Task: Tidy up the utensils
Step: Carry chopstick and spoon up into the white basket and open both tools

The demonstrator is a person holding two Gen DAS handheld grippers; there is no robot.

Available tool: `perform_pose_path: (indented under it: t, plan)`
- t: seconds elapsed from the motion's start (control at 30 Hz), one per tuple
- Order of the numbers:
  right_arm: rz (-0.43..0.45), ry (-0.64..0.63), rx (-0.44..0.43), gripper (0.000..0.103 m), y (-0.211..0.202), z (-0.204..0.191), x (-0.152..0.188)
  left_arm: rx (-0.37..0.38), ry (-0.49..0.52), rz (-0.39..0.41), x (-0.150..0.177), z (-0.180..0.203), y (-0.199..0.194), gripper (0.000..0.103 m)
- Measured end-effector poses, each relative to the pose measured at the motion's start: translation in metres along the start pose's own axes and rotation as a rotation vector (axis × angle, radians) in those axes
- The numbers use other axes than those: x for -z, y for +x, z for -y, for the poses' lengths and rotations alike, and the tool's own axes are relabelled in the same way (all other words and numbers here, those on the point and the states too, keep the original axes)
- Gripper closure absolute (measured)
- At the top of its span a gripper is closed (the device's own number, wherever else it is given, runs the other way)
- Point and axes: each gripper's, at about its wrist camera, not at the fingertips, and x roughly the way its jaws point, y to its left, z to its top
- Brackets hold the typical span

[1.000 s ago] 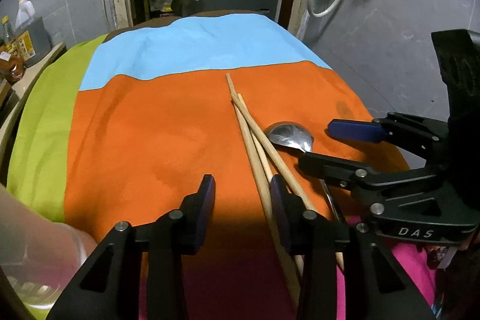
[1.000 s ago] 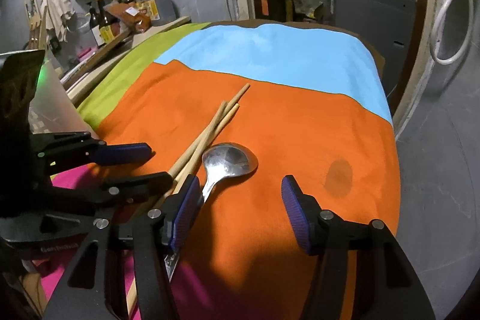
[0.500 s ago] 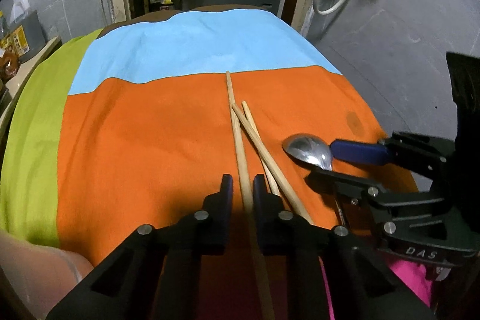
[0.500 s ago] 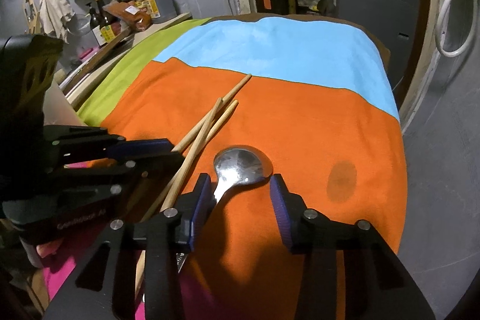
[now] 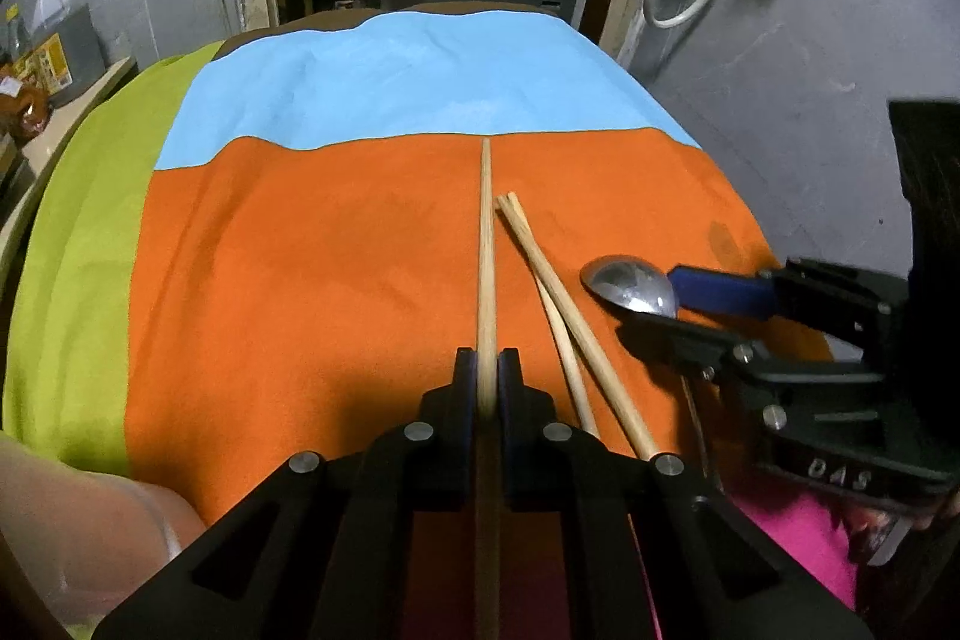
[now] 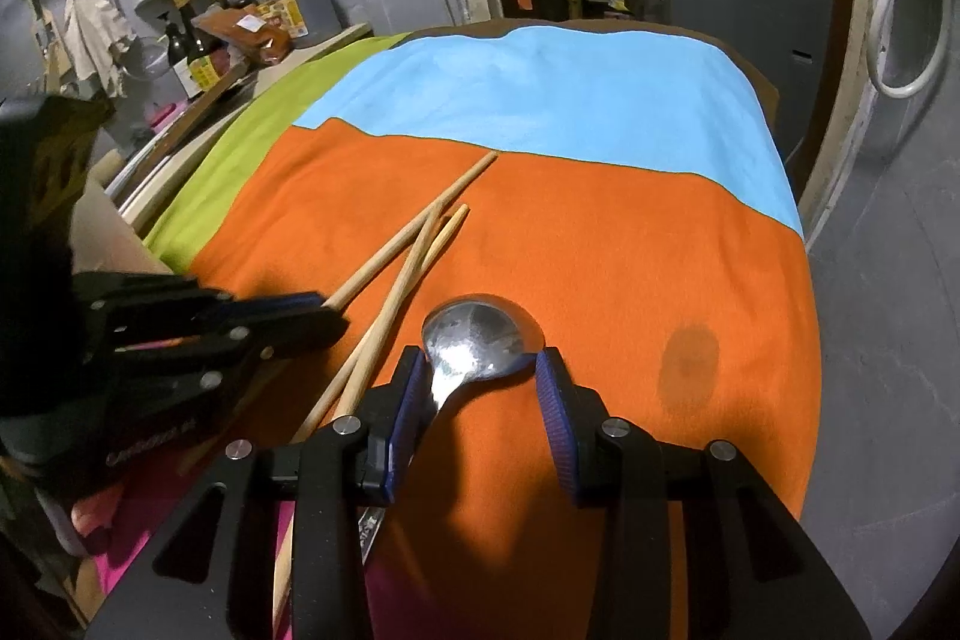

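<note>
I use the spoon (image 6: 480, 340) as my landmark; it lies bowl-up on the orange cloth (image 6: 600, 244), its handle running back toward my right-hand tool.

Right gripper (image 6: 480, 382): the blue pads stand apart, one on each side of the spoon where the bowl narrows into the neck. The left pad (image 6: 403, 412) sits against the neck. The right pad (image 6: 555, 418) is at the bowl's rear edge; I cannot tell from this view whether it presses on it. The bowl pokes out just ahead of the fingertips. In the left wrist view the same gripper (image 5: 678, 304) comes in from the right edge with the spoon (image 5: 630, 285) between its fingers.

Left gripper (image 5: 487, 376): pressed together on a single chopstick (image 5: 485, 250), which runs straight ahead from between the pads to the seam where the orange cloth meets the blue cloth (image 5: 420, 82). This chopstick lies left of the spoon, well apart from it. In the right wrist view the left gripper (image 6: 327, 307) is left of the spoon, with the chopstick (image 6: 414, 226) angling away from it.

Two more chopsticks (image 5: 552, 274) lie between the pinched chopstick and the spoon, crossing one another partway along, their far tips together. They are near the spoon's bowl, not touching it. Neither tool touches this pair.

A darker stain (image 6: 687, 361) sits on the orange cloth right of the spoon.
</note>
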Motion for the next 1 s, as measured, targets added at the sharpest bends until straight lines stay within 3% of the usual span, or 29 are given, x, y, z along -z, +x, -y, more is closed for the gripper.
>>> perform_pose_path:
  t: [0.33,0.43,0.63,0.83,1.0]
  plan:
    - [0.002,-0.017,0.027,0.067,0.006,-0.002,-0.005,-0.005,0.029,-0.035,-0.004,0.002,0.005,0.098]
    - [0.021,0.003,0.033,0.071,0.003,-0.001,-0.002,0.0,-0.005,-0.015,0.001,0.0,0.0,0.098]
    - [0.022,0.04,0.017,0.095,-0.003,0.002,0.002,0.011,-0.044,0.03,0.018,0.001,-0.023,0.098]
    - [0.035,0.07,0.015,0.097,-0.006,0.0,0.006,0.032,-0.085,0.075,0.031,0.001,-0.044,0.098]
    - [0.131,0.051,0.049,0.101,-0.025,-0.009,0.012,0.053,-0.097,0.18,0.04,0.003,-0.067,0.098]
